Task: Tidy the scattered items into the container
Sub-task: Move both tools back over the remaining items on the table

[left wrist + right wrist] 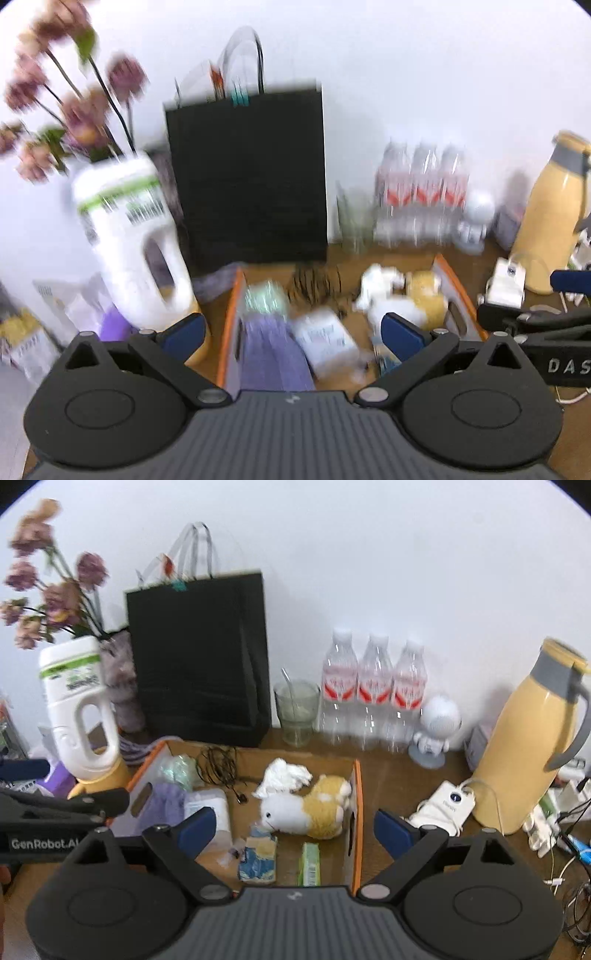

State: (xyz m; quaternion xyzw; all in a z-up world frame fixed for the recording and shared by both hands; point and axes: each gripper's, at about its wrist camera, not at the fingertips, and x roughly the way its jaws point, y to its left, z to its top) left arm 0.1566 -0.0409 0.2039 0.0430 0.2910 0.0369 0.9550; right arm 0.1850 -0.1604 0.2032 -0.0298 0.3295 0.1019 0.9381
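A cardboard box (356, 812) with orange edges stands open on the wooden table. Inside lie a white-and-yellow plush toy (314, 808), a crumpled white tissue (284, 775), a black cable (219, 764), a purple cloth (162, 805), a white pack (212, 805), a blue-and-yellow packet (258, 856) and a green packet (309, 864). My right gripper (294, 827) hangs open above the box's near side, empty. My left gripper (293, 332) is open too, above the purple cloth (273, 354) at the box's left orange edge (231, 321). The left wrist view is blurred.
Along the white wall stand a black paper bag (199, 657), a white handled jug (77, 705) by dried flowers (55, 590), a glass (297, 712), three water bottles (373, 690) and a small white figure (437, 727). A yellow flask (528, 738), a white power bank (450, 805) and cables sit right of the box.
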